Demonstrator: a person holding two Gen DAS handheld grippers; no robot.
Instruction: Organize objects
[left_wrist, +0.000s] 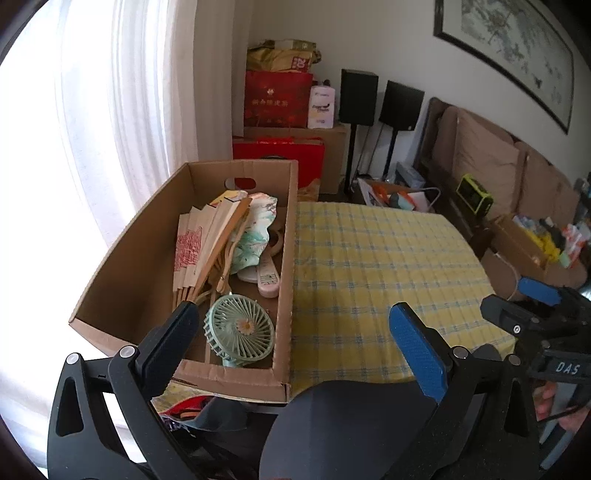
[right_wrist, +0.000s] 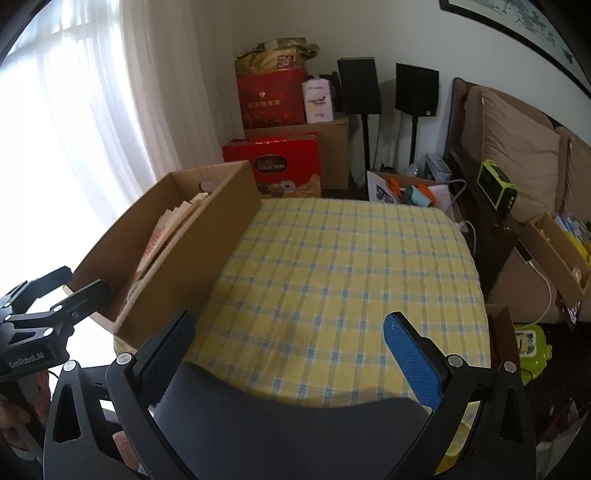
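Across the yellow checked tablecloth (right_wrist: 332, 280) you have a wide bare stretch, running from the cardboard box (left_wrist: 284, 266) on its left side to the rounded far and right edges of the table. Your left gripper (left_wrist: 295, 354) hangs spread wide over the box's near right corner, nothing between its fingers. Your right gripper (right_wrist: 291, 354) is spread just as wide over the cloth's near edge, also holding nothing. Look into the box from the left wrist: the mint handheld fan (left_wrist: 240, 332) sits at the near end, close to the right wall. Behind it lie the folding paper fans (left_wrist: 207, 251), a floral fan (left_wrist: 255, 229) and a white remote control (left_wrist: 267, 278). The box's right wall stands upright along the cloth, a hard edge beside your left gripper. A dark rounded chair back (right_wrist: 288, 435) rises at the table's near edge, right under both grippers. Beyond the far edge stand red gift boxes (right_wrist: 288, 166) and two black speakers (right_wrist: 415, 90); a sofa (right_wrist: 517, 155) lines the right side.
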